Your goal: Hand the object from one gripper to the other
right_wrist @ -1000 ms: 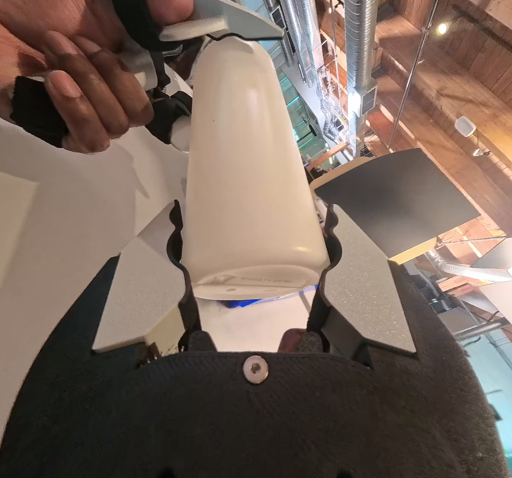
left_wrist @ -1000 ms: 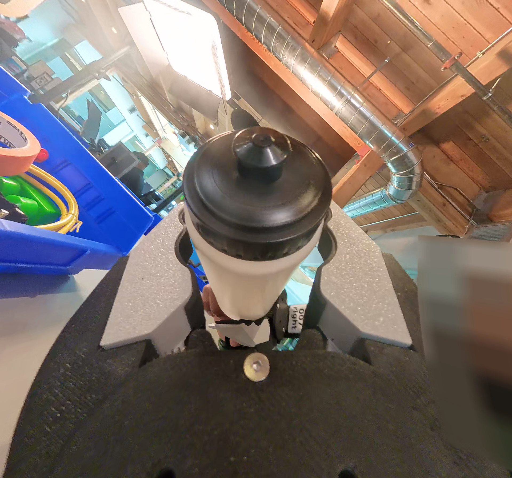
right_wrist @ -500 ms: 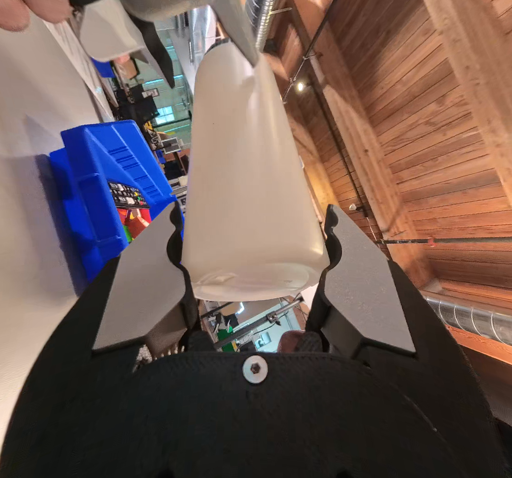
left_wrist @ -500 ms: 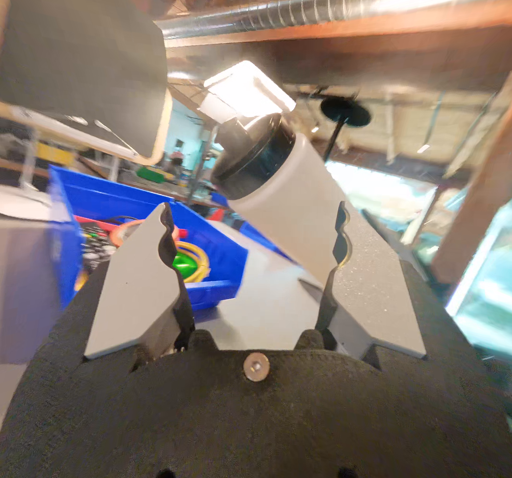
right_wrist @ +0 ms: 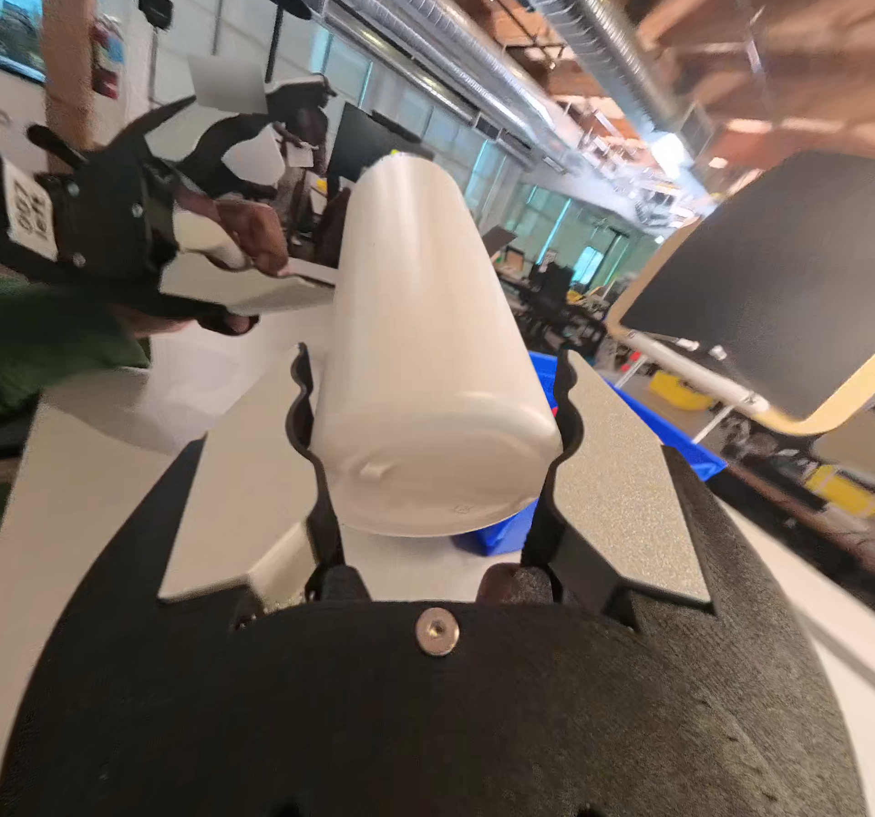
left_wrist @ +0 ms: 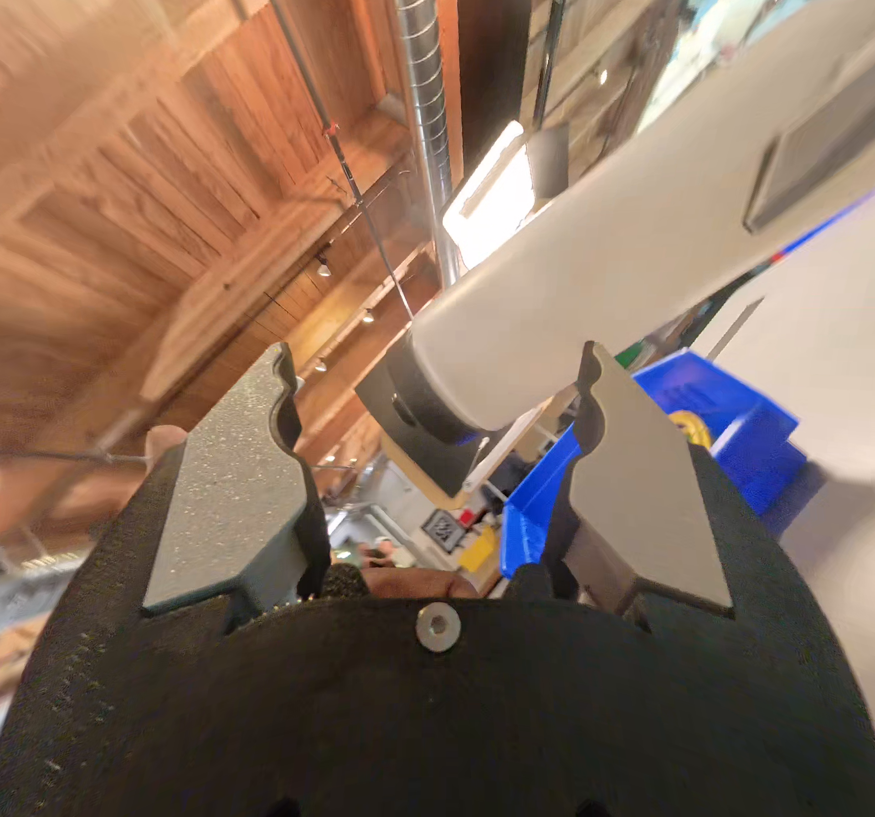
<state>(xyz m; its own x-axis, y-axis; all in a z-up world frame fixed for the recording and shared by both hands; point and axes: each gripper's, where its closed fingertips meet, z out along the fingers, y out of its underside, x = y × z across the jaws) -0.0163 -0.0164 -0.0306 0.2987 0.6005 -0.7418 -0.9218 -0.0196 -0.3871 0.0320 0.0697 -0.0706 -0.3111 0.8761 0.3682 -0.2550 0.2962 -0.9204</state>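
Bottle (right_wrist: 426,344) — white, black-capped — is sitting in the right gripper (right_wrist: 433,420), whose jaws are pinching its base end above the white table (right_wrist: 85,486). In its own view the left gripper (left_wrist: 435,396) is standing spread, the cap end lying just off its right finger. Judging the handover as essentially made, the right should be holding firm while the left is backing straight off — no brushing the cap.

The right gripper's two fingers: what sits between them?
The base end of the white bottle, clamped between the right gripper fingers, as the right wrist view shows; the left gripper is open.
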